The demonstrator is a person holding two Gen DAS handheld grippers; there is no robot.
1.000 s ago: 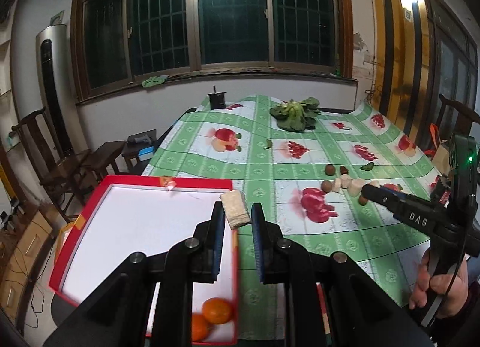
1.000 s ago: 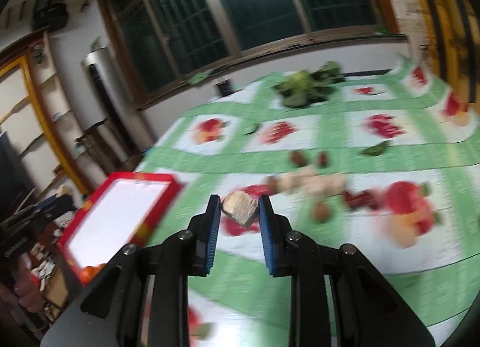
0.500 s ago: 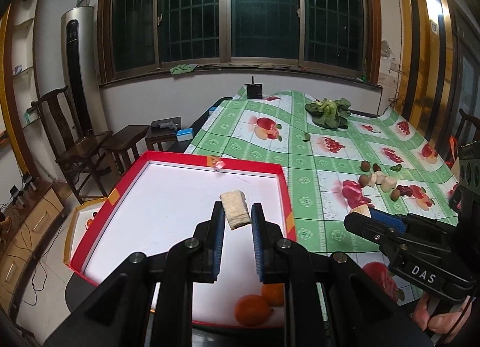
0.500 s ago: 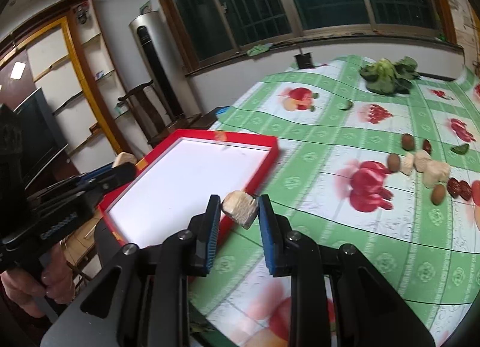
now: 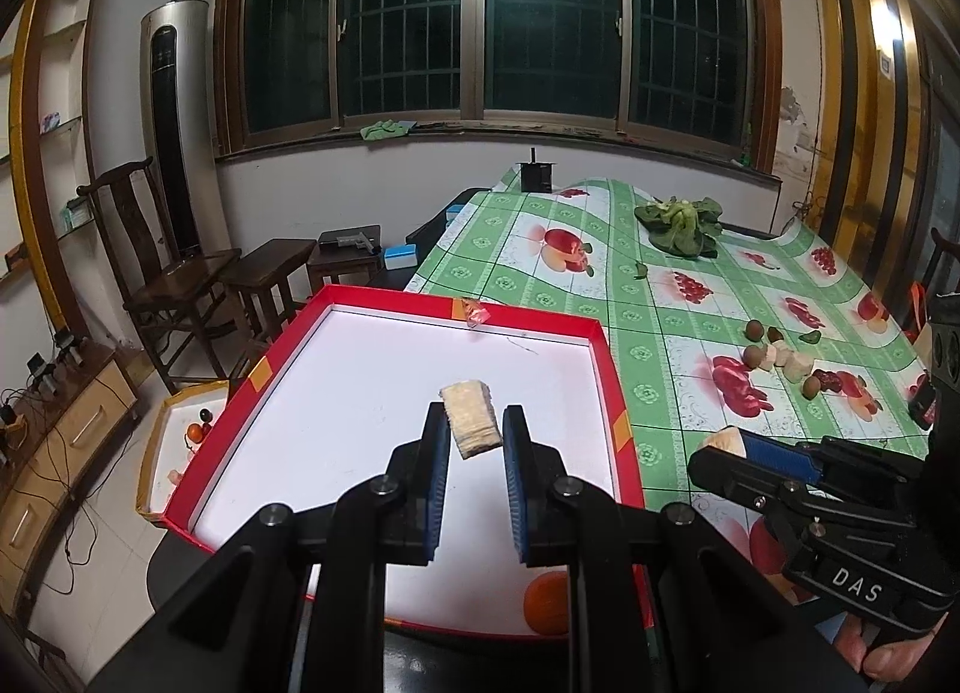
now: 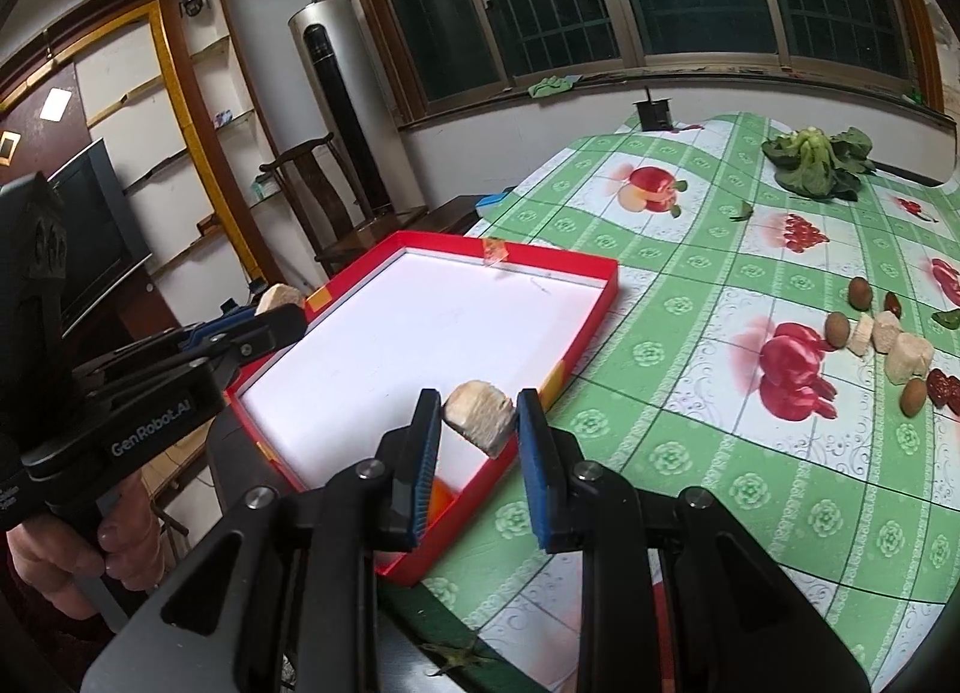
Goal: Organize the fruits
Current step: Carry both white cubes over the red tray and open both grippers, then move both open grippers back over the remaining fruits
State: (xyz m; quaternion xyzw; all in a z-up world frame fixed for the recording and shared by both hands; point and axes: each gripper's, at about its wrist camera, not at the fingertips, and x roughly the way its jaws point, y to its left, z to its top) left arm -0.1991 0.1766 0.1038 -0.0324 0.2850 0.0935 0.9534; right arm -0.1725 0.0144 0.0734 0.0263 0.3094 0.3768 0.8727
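Observation:
My left gripper (image 5: 475, 434) is shut on a pale fruit chunk (image 5: 471, 417) and holds it above the white floor of the red-rimmed tray (image 5: 605, 357). My right gripper (image 6: 480, 423) is shut on another pale fruit chunk (image 6: 482, 416) over the tray's (image 6: 576, 262) near right rim. In the left wrist view the right gripper (image 5: 729, 447) sits right of the tray. In the right wrist view the left gripper (image 6: 273, 306) sits at the tray's left side. An orange (image 5: 545, 603) lies in the tray's near corner. Several brown and pale fruits (image 6: 882, 333) lie on the green tablecloth.
Leafy greens (image 6: 816, 159) lie at the table's far end, near a small black box (image 6: 654, 114). Wooden chairs and stools (image 5: 180, 279) stand left of the table. A small box with fruit (image 5: 186, 441) sits on the floor below the tray.
Both grippers have swung left from the fruit pile to the tray, each still holding its chunk. The left one is now over the tray floor, the right one at the tray's rim.

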